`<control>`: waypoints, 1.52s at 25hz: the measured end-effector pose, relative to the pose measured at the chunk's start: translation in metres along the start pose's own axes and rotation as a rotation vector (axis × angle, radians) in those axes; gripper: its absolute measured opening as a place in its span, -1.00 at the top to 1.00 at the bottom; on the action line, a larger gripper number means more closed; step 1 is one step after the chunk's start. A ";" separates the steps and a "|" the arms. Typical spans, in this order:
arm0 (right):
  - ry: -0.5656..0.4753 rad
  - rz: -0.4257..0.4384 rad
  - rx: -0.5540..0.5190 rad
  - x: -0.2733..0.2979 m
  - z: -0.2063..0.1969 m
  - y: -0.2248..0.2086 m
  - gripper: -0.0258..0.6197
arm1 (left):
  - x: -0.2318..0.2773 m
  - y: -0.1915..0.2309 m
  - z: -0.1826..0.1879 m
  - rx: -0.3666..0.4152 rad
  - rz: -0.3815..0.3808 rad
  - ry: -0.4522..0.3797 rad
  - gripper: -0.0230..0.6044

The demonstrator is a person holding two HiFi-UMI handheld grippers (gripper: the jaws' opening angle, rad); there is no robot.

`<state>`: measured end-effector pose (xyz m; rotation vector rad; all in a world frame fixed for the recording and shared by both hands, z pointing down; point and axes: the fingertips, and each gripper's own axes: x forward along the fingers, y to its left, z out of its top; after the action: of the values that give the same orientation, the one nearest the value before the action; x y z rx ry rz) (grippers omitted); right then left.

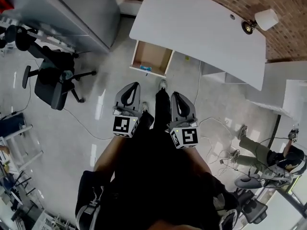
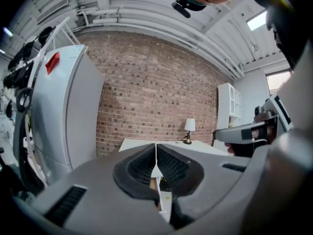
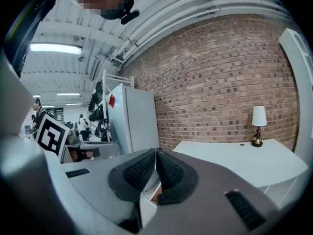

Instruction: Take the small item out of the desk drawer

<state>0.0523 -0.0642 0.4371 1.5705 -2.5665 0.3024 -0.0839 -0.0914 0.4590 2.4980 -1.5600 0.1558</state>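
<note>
While left gripper (image 1: 133,86) and right gripper (image 1: 176,96) hang clenched on nothing, well short of the desk (image 1: 201,28): drawer (image 1: 154,55) open, small blue item (image 1: 146,68) lying against its front edge. Hazards, as judged: item sits tight behind the front wall, so a steep reach may strike the rim; jaws not opened in time would shove it inward; floor cables (image 1: 211,128) to the right may snag the approach.

The head view looks steeply down from high above, with the desk (image 1: 201,28) in its upper middle. Both gripper views face level toward the brick wall (image 2: 156,92) from well back, sharing desk and lamp (image 3: 258,117).
</note>
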 end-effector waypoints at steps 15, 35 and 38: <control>0.136 0.117 0.031 0.165 -0.051 -0.079 0.83 | 0.184 0.077 -0.218 -0.100 0.096 0.398 0.12; 0.471 0.104 0.125 0.280 -0.252 -0.124 0.83 | 0.247 0.117 -0.503 -0.205 0.134 0.955 -0.24; 0.509 0.112 0.139 0.283 -0.269 -0.125 0.83 | 0.247 0.127 -0.514 -0.211 0.191 0.976 -0.35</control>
<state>0.0331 -0.3028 0.7699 1.1885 -2.2683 0.7932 -0.0827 -0.2504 1.0208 1.6460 -1.2526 0.9958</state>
